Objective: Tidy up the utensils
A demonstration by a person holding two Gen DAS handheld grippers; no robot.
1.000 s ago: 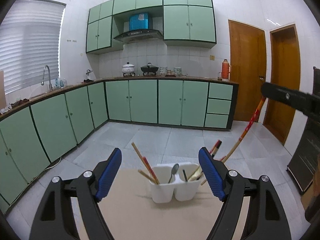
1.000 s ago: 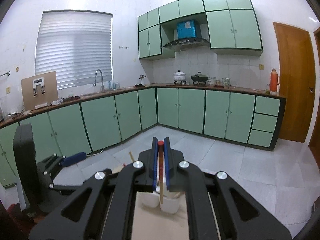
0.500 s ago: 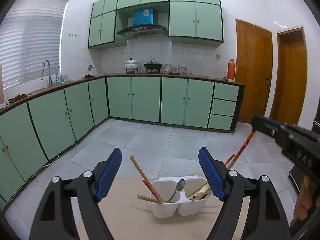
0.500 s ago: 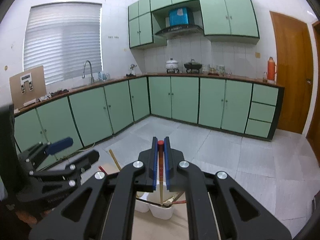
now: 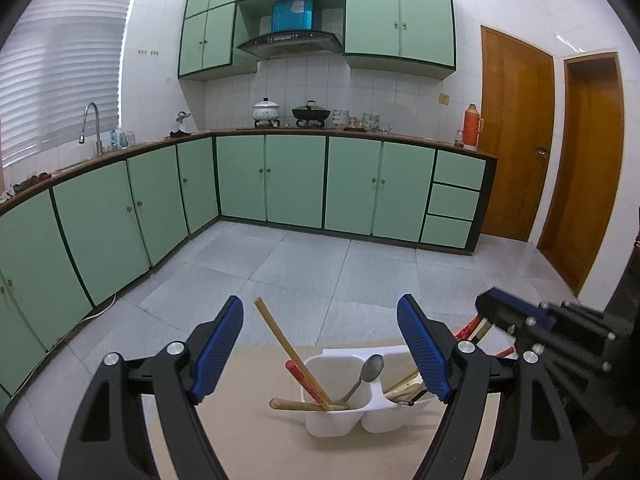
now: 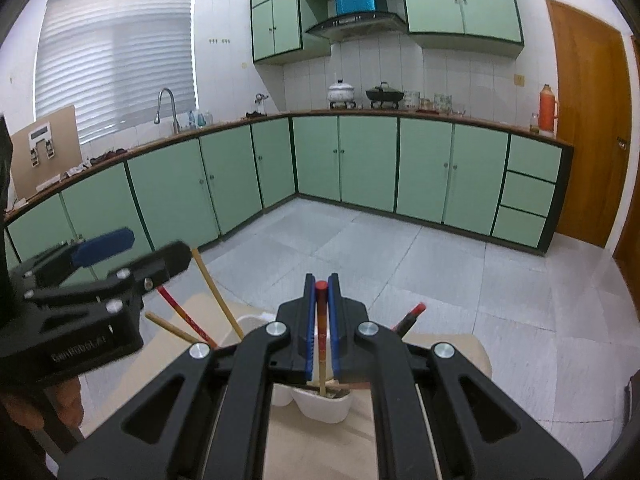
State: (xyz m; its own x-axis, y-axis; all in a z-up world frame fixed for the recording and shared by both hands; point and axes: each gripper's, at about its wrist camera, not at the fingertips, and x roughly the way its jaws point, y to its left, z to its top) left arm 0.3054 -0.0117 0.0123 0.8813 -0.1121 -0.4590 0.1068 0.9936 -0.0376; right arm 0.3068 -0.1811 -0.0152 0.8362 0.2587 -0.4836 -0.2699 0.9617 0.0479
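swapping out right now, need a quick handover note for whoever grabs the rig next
Right claw: shut on a red-tipped wooden chopstick, lower end already inside the right compartment of the white two-compartment plastic holder.
Left claw: open, empty, above the holder.
Done: the holder's left compartment has chopsticks and a metal spoon; the right has more chopsticks.
Left: release the held chopstick into the holder.

Both views are taken from low over the worktop (image 5: pixel 256 440), faced toward the green cabinets (image 5: pixel 296 180). The white utensil holder (image 5: pixel 340 412) is seen close from the left, and nearer still, from its right side, in the right wrist view (image 6: pixel 324 408).
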